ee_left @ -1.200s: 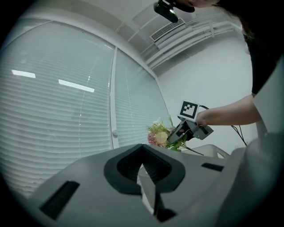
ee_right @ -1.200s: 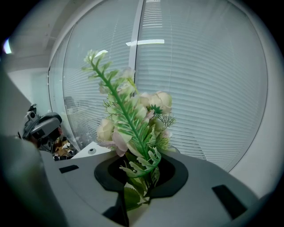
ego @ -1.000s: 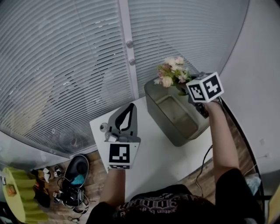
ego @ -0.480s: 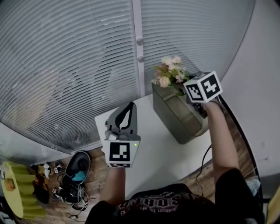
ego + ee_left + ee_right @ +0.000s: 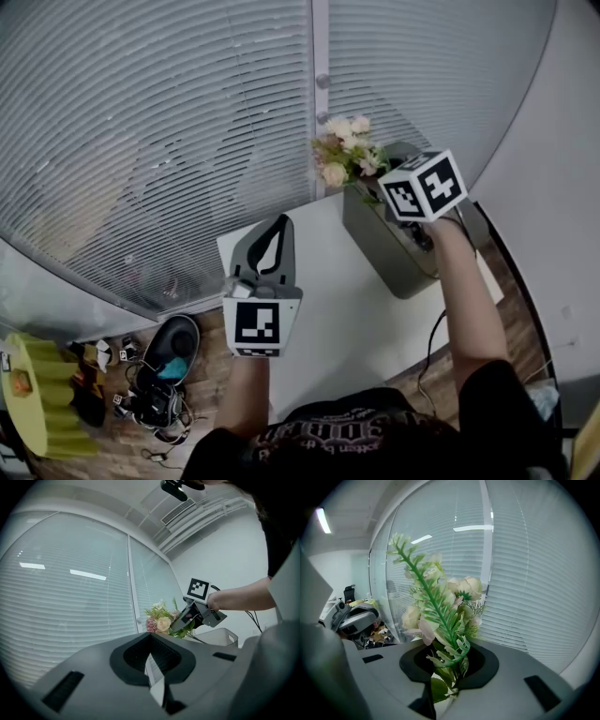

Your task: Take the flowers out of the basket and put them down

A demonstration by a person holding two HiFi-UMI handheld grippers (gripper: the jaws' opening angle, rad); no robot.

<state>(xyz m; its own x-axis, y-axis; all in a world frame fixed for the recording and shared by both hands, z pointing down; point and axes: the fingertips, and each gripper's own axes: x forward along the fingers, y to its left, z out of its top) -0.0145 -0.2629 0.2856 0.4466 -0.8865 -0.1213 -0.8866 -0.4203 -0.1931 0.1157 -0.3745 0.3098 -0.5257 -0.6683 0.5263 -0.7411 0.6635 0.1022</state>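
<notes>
Right gripper (image 5: pixel 447 686) is pinching the flowers (image 5: pixel 440 606) low on their bunched stems, holding them up over one end of the grey basket (image 5: pixel 398 258) on the white table (image 5: pixel 328 328). Left gripper (image 5: pixel 157 688) is hovering closed and empty. I'd judge the bunch light and springy with crushable blooms, so the stems are the place to grip.

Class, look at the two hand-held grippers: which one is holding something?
The right hand-held gripper: its jaws are shut on the stems of the flowers. The left hand-held gripper has its jaws closed on nothing.
</notes>
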